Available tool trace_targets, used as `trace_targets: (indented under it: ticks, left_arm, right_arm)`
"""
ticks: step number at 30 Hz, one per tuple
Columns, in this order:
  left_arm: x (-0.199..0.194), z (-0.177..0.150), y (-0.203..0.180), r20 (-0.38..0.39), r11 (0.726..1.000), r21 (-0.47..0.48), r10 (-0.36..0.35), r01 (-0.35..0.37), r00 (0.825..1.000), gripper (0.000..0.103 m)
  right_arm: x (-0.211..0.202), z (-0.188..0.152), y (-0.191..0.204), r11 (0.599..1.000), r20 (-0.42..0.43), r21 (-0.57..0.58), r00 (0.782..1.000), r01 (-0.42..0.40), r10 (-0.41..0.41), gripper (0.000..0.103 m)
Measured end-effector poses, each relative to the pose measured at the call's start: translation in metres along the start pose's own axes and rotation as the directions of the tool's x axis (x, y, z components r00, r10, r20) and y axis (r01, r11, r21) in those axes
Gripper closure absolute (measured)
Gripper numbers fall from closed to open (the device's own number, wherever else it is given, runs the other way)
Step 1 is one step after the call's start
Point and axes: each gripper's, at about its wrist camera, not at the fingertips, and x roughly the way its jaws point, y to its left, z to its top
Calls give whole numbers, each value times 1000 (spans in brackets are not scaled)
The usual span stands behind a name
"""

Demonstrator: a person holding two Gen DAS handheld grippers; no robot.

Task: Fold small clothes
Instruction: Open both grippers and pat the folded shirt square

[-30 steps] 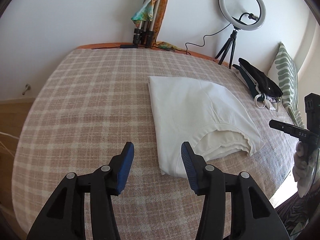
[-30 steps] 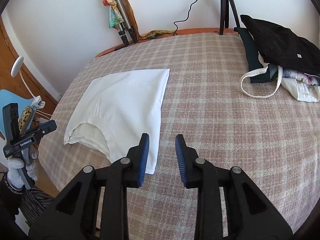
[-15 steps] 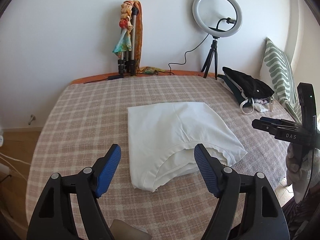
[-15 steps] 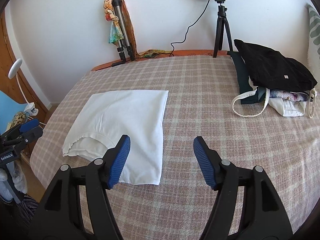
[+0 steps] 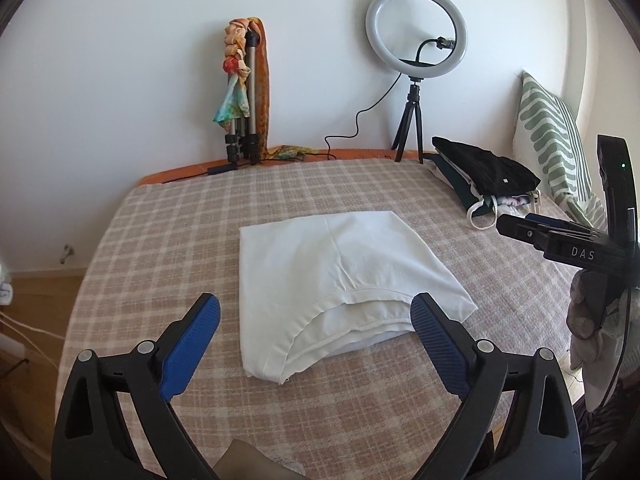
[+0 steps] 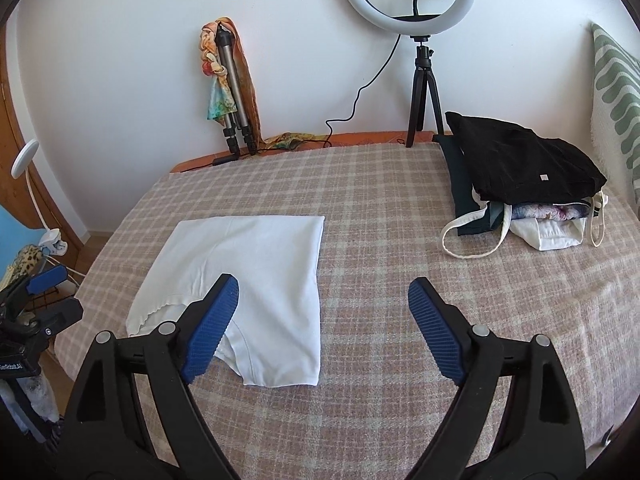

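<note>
A white garment (image 5: 336,280) lies folded flat on the checked bed cover (image 5: 168,248); it also shows in the right wrist view (image 6: 256,276). My left gripper (image 5: 316,344) is wide open and empty, held back above the garment's near hem. My right gripper (image 6: 324,324) is wide open and empty, above the garment's right edge. The right gripper also shows at the right edge of the left wrist view (image 5: 568,240), and the left gripper at the left edge of the right wrist view (image 6: 36,300).
A pile of dark clothes with a white bag (image 6: 524,184) lies at the bed's far right. A striped pillow (image 5: 552,156) leans behind it. A ring light on a tripod (image 5: 416,40) and a folded tripod with scarves (image 5: 244,92) stand at the wall.
Both grippers have opened from nearly closed to wide open and pulled back and up from the garment. The garment lies still.
</note>
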Motion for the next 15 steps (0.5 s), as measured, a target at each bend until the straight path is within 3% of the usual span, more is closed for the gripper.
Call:
trace_targets:
  ticks: [8, 15]
  left_arm:
    - [8, 0, 7, -36, 1000, -30, 6, -7, 999, 1]
    - [13, -4, 9, -64, 999, -35, 12, -14, 998, 1]
  right_arm:
    - [-26, 13, 14, 997, 122, -31, 990, 73, -69, 2]
    - [-31, 15, 23, 995, 146, -67, 987, 70, -59, 1]
